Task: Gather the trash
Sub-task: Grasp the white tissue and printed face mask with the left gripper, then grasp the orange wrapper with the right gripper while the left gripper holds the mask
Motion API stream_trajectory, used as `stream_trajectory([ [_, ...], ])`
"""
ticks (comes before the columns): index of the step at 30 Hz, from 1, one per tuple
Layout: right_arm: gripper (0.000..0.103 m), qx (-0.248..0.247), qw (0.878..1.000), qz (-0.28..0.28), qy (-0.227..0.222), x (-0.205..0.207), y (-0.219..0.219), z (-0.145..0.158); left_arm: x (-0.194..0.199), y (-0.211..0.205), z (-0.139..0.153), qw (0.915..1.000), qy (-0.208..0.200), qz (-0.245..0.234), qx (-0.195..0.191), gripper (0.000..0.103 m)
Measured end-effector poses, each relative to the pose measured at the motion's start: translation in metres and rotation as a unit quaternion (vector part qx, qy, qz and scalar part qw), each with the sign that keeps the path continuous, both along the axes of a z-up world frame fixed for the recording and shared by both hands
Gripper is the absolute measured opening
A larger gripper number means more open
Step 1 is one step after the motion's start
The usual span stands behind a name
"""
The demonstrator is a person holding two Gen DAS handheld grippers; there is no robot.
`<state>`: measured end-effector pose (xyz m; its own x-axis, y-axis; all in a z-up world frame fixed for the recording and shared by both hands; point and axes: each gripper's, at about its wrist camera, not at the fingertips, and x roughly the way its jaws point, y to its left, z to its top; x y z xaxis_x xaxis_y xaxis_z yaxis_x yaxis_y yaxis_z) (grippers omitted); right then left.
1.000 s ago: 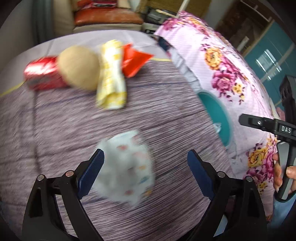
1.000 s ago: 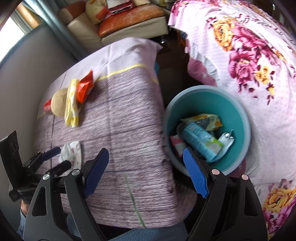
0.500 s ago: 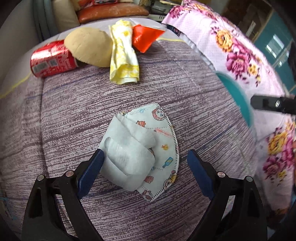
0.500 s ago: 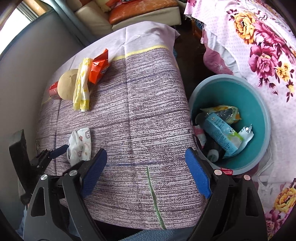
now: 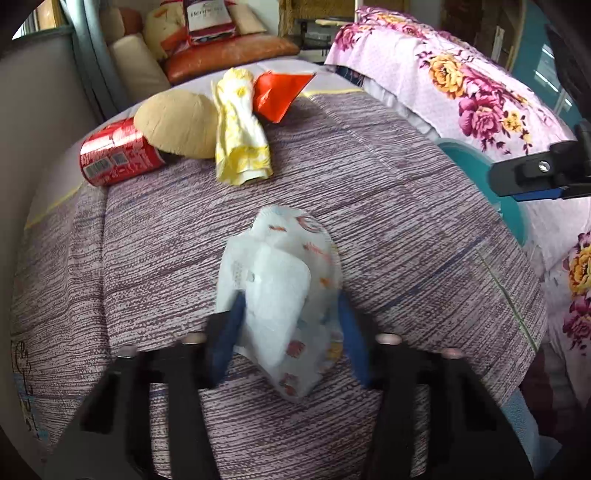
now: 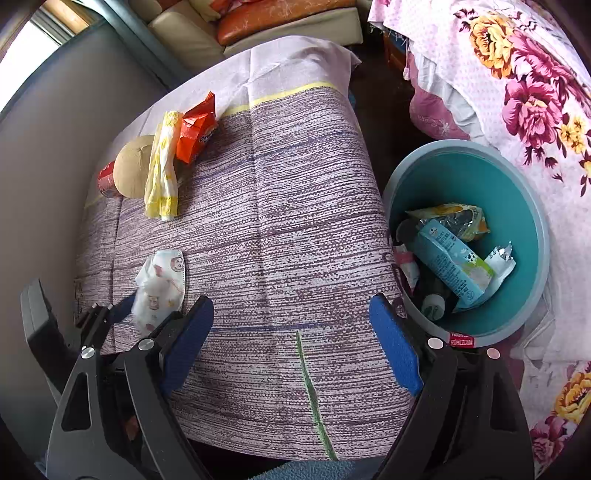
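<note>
The left gripper (image 5: 286, 332) is down on the crumpled face mask (image 5: 284, 295), its 2 blue pads closing in with the mask squarely between them; the pads (image 5: 225, 339) look to be touching the mask's sides, and the motion blurs them. The mask, white with small cartoon prints, lies on the near-left part of the purple-striped table cover (image 5: 388, 221), still resting on the cloth. Over to the right gripper (image 6: 291, 347): its 2 fingers stand spread wide with nothing between them, hanging above the near edge of the cover, just beside the teal bin (image 6: 517, 192). That bin sits on the floor at the table's right side, and it already holds a light-blue carton (image 6: 452, 264), a yellow snack wrapper (image 6: 448, 216) and a torn silver wrapper (image 6: 500, 260). Back at the far-left end of the table, 4 pieces wait in a tight cluster: a red can (image 5: 116, 157) lying on its side, a tan round object (image 5: 179, 123) touching it, a yellow-and-white wrapper (image 5: 240, 129) beside that, and an orange packet (image 5: 277, 94) at the far end. A floral bedspread (image 6: 517, 74) runs along the right, and a sofa (image 6: 258, 18) lies beyond the table.
</note>
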<state>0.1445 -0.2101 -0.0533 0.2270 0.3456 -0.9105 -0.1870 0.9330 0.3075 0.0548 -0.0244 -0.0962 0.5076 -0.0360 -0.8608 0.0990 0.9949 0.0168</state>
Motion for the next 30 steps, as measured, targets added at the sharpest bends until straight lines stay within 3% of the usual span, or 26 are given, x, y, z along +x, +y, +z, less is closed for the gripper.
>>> stream_trajectory([
  [1, 0.082, 0.0, 1.0, 0.001, 0.0, 0.0, 0.0, 0.0, 0.0, 0.001, 0.001, 1.0, -0.001, 0.006, 0.003, 0.022],
  [4, 0.082, -0.001, 1.0, 0.005, 0.002, 0.002, 0.004, 0.0, 0.004, 0.017, 0.005, 0.9989, 0.01, 0.025, -0.038, 0.012],
  [12, 0.082, -0.007, 0.999, 0.032, -0.017, 0.023, 0.035, 0.011, 0.019, 0.087, 0.031, 0.9836, 0.006, 0.08, -0.161, 0.012],
  [21, 0.082, 0.02, 0.998, 0.049, -0.044, 0.078, 0.08, 0.022, 0.025, 0.138, 0.054, 0.9716, -0.023, 0.109, -0.209, 0.012],
  [26, 0.081, 0.048, 0.997, 0.05, -0.031, 0.12, 0.108, 0.003, 0.033, 0.149, 0.056, 0.9669, -0.025, 0.115, -0.226, 0.012],
  [30, 0.073, 0.052, 0.997, 0.051, -0.032, 0.139, 0.124, -0.011, 0.039, 0.15, 0.049, 0.9677, -0.016, 0.115, -0.224, 0.012],
])
